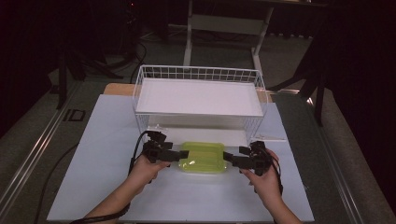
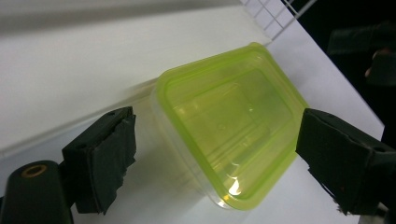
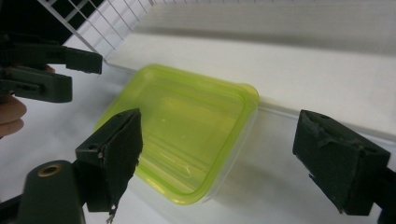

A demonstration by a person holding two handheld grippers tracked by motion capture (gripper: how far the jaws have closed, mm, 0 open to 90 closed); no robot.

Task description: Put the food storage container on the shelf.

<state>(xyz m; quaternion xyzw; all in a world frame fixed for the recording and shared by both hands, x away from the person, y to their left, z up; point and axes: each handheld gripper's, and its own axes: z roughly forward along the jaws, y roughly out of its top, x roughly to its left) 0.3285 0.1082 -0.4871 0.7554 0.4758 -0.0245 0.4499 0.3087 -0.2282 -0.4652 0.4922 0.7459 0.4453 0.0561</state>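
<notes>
A clear plastic box with a yellow-green lid [image 1: 203, 157] lies flat on the white table top, just in front of the wire basket [image 1: 140, 88]. My left gripper [image 1: 182, 155] is at the box's left end and my right gripper [image 1: 228, 160] at its right end, both pointing inward. In the left gripper view the box [image 2: 229, 126] sits between wide-apart black pads [image 2: 105, 158], with the gripper [image 2: 224, 163] open. In the right gripper view the box [image 3: 182, 126] lies partly between the spread pads [image 3: 338, 158], and that gripper [image 3: 226, 158] is open too.
The white wire basket holds a flat white board [image 1: 198, 95] and stands at the back of the white table sheet [image 1: 93, 186]. Dark floor, table legs and cables lie beyond. The left gripper [image 3: 46, 70] appears at the upper left of the right gripper view.
</notes>
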